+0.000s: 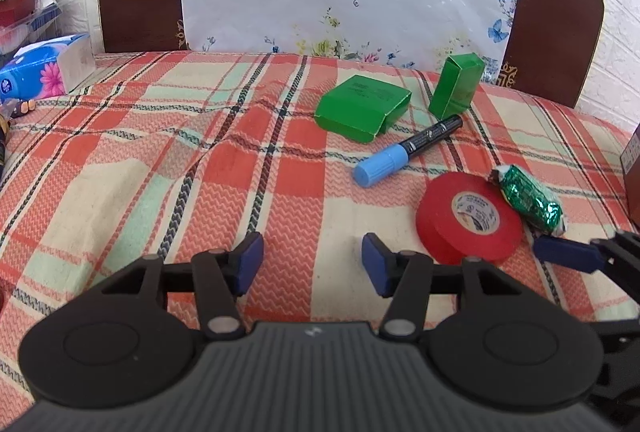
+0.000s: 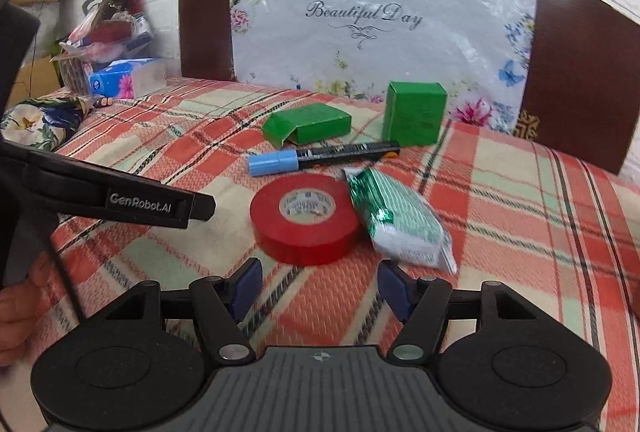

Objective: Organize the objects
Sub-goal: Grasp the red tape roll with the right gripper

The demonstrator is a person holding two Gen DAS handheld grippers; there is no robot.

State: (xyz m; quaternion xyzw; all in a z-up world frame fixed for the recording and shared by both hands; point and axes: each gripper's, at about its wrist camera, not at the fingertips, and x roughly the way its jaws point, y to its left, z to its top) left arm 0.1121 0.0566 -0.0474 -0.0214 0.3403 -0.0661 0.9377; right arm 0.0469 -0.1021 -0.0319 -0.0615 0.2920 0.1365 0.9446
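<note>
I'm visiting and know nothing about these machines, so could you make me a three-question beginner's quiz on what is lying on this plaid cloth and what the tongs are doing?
1. True or false: the red tape roll stands on its edge.
2. Which thing touches the tape roll? A) the blue-capped marker B) the green foil packet C) the upright green box
3. Fill in: the left tongs and the right tongs are both ____ and hold nothing.

Key
1. False: it lies flat on the plaid cloth.
2. B: the packet lies against its side.
3. Open.
</note>
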